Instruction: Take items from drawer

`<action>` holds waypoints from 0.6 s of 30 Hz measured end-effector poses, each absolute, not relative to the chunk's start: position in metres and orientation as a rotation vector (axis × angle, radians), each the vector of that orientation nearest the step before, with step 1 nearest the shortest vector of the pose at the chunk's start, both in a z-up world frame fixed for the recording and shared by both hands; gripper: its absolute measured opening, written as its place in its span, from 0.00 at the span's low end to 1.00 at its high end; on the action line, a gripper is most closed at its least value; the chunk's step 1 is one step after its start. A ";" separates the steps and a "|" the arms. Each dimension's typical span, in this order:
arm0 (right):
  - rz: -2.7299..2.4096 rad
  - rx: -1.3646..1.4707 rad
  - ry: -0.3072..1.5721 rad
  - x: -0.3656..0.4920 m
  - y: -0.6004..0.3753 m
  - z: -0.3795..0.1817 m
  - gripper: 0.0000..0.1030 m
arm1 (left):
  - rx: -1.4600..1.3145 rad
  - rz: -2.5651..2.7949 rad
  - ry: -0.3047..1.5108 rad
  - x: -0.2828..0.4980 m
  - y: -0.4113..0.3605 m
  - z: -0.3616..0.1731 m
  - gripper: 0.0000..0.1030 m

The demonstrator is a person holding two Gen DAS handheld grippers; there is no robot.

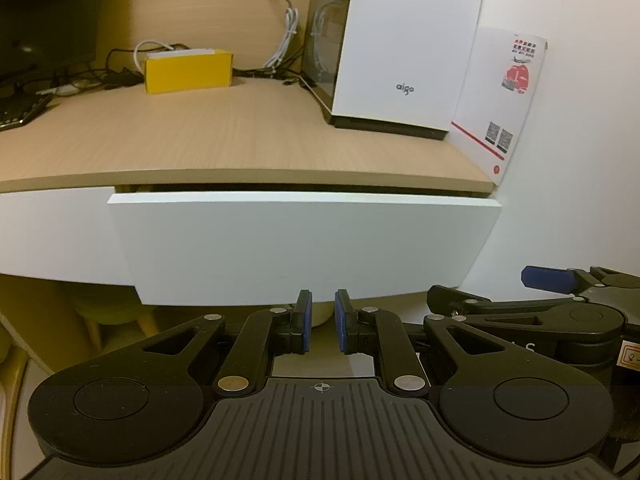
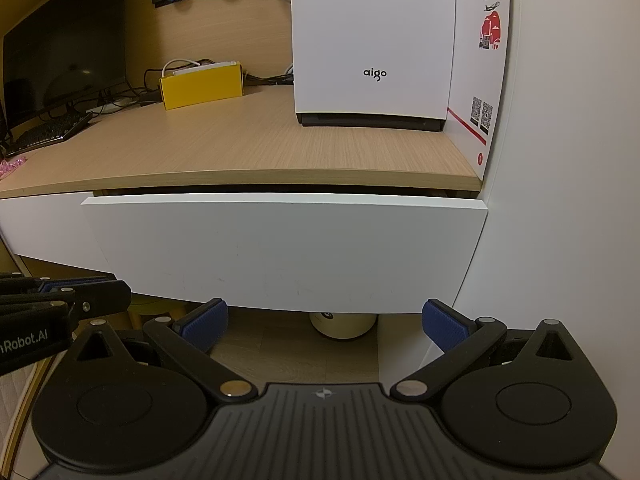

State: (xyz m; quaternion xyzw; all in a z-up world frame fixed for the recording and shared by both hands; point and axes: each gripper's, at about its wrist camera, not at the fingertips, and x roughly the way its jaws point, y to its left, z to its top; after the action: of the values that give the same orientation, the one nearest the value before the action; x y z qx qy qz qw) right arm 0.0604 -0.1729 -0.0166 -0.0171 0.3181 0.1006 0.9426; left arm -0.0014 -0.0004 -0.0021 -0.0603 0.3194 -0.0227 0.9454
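Observation:
The white drawer front (image 1: 304,248) (image 2: 280,248) sits under the wooden desk top (image 1: 240,136), pulled out slightly, with a dark slit above its top edge. Its contents are hidden. My left gripper (image 1: 323,300) hovers just below the drawer's bottom edge, its blue pads a narrow gap apart with nothing between them. My right gripper (image 2: 325,316) is wide open and empty, level with the drawer's lower right part. Each gripper shows at the edge of the other's view: the right gripper (image 1: 544,280) and the left gripper (image 2: 80,284).
On the desk stand a yellow box (image 1: 188,70), a white aigo case (image 1: 404,52) and a leaflet (image 1: 504,100) leaning on the white wall at the right. A monitor (image 2: 64,52), keyboard (image 2: 48,132) and cables lie at the left. A cream round object (image 2: 344,324) sits on the floor below.

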 end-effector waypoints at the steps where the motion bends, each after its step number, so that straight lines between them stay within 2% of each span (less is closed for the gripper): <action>1: 0.205 -0.034 0.649 0.060 -0.173 -0.017 1.00 | -0.123 -0.046 0.650 -0.001 -0.001 -0.002 0.15; 18: 0.204 -0.033 0.650 0.059 -0.172 -0.017 1.00 | -0.126 -0.040 0.651 -0.003 0.001 -0.002 0.15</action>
State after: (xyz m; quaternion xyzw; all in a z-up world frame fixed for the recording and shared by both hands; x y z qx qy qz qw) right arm 0.0594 -0.1720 -0.0173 -0.0161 0.3189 0.0998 0.9424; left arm -0.0030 0.0009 -0.0019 -0.0619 0.3193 -0.0197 0.9454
